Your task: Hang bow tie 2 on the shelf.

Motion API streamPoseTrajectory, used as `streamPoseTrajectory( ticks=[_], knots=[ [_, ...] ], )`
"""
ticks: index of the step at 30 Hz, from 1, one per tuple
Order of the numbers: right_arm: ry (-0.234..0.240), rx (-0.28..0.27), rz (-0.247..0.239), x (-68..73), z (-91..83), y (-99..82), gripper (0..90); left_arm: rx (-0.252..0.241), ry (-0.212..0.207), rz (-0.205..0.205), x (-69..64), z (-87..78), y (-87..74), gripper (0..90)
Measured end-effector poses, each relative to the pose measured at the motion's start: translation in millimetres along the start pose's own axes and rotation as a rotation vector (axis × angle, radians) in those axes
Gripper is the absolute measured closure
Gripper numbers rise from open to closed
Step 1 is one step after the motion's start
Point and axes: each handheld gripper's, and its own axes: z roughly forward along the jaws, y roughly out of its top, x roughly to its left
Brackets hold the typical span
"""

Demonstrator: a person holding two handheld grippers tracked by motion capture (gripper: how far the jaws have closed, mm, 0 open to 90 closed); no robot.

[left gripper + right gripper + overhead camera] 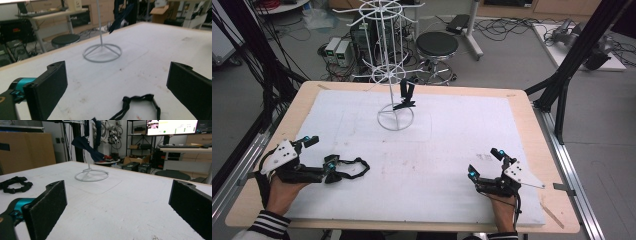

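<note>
A grey floor (512, 60) strewn with cables surrounds the wooden surface (522, 107); a black round stool (437, 45) stands beyond its far edge, black frame posts (579, 47) at right.

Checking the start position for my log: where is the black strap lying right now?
In the high view the black strap lies flat on the white board at the near left, just ahead of the open left gripper, well short of the white wire rack.
</note>
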Motion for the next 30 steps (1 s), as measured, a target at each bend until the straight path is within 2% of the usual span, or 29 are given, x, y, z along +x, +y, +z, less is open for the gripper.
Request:
streamPoseTrajectory(
  ticks=[2, 7, 13, 19, 22, 30],
  knots=[
    [-0.003, -0.001, -0.003, 0.6, 0.6, -1.5, 0.8, 0.046, 0.006, 0.004, 0.1, 0.0, 1.5, 3.7],
    [0.007, 0.005, 0.001, 0.7, 4.0, -4.5, 0.8, 0.112, 0.008, -0.003, 1.6, -0.1, 6.8, 3.7],
    [0.009, 0.01, -0.004, 3.9, 6.0, -7.1, 0.8, 0.212, 0.022, 0.014, 3.9, -1.9, 14.9, 3.7],
    [0.0, 0.01, 0.005, 5.0, 6.2, -9.5, 0.8, 0.281, 0.044, 0.004, 6.2, -3.4, 22.1, 3.7],
    [-0.003, 0.007, -0.007, 5.3, 6.6, -9.5, 0.8, 0.33, 0.036, -0.003, 7.7, -0.6, 22.9, 3.8],
    [-0.002, 0.004, -0.014, 7.1, 6.1, -10.1, 0.8, 0.405, 0.018, -0.017, 9.3, 11.0, 23.2, 3.7]
  ],
)
